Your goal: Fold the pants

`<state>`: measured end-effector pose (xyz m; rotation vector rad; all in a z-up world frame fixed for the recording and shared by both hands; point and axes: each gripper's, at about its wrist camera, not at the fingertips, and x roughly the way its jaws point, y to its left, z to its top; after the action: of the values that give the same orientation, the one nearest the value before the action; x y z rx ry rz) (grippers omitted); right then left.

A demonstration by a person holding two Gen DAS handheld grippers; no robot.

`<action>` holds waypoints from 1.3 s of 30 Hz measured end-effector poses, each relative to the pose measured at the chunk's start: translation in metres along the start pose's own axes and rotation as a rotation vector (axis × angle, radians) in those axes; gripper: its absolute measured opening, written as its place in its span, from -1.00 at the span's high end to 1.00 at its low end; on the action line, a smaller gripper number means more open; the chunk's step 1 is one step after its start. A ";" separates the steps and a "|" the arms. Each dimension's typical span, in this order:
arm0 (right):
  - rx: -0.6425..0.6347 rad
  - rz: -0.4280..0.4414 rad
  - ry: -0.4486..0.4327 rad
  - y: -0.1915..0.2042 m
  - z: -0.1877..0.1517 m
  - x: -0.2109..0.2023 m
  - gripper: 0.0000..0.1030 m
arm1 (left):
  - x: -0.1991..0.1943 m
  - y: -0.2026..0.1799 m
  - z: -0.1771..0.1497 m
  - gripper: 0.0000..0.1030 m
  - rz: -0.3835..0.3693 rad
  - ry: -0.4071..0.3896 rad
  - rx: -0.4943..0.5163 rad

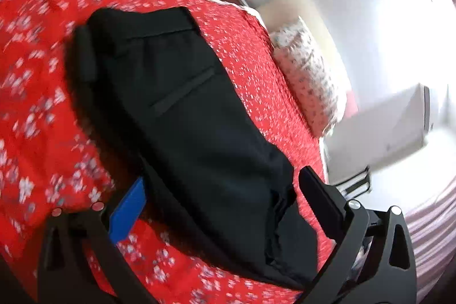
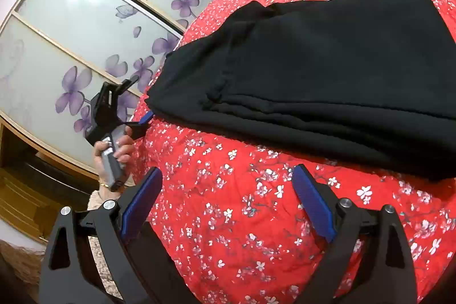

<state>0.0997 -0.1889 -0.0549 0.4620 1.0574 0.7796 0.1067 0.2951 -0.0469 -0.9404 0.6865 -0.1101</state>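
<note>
Black pants (image 1: 185, 116) lie folded in layers on a red flowered bedspread (image 1: 37, 116). In the left wrist view my left gripper (image 1: 222, 198) has its jaws wide apart with the near end of the pants between the blue pad (image 1: 128, 214) and the black finger (image 1: 319, 201). In the right wrist view the pants (image 2: 327, 70) lie ahead, and my right gripper (image 2: 228, 198) is open and empty above the bedspread (image 2: 242, 218), short of the fold. The left gripper (image 2: 139, 104) shows there at the pants' left end, held by a hand.
A flowered pillow (image 1: 310, 79) lies at the bed's far right edge. A white wall and furniture (image 1: 384, 130) stand beyond it. A wardrobe with purple flower doors (image 2: 85, 47) stands left of the bed, close to the left gripper.
</note>
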 end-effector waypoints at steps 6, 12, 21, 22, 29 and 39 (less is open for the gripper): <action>-0.012 0.008 0.001 0.004 -0.002 -0.001 -0.83 | 0.010 0.009 0.005 -0.96 0.019 0.004 -0.105; -0.021 0.023 0.003 0.007 -0.003 -0.002 -0.83 | 0.005 0.029 0.019 -0.96 -0.114 -0.045 -0.260; -0.021 0.012 0.013 0.002 -0.005 -0.002 -0.83 | 0.022 0.023 0.019 -0.04 -0.012 -0.040 -0.187; -0.022 0.013 0.013 0.002 -0.006 -0.003 -0.83 | 0.024 0.028 0.019 0.05 -0.017 -0.042 -0.213; -0.027 0.013 0.001 0.006 -0.007 -0.007 -0.83 | 0.029 0.052 0.017 0.60 -0.014 -0.051 -0.366; 0.012 0.060 -0.137 0.006 0.004 -0.048 -0.83 | 0.029 -0.044 0.024 0.77 0.307 -0.096 0.064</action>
<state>0.0884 -0.2208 -0.0205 0.5518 0.9250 0.7834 0.1524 0.2749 -0.0178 -0.7649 0.7259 0.1831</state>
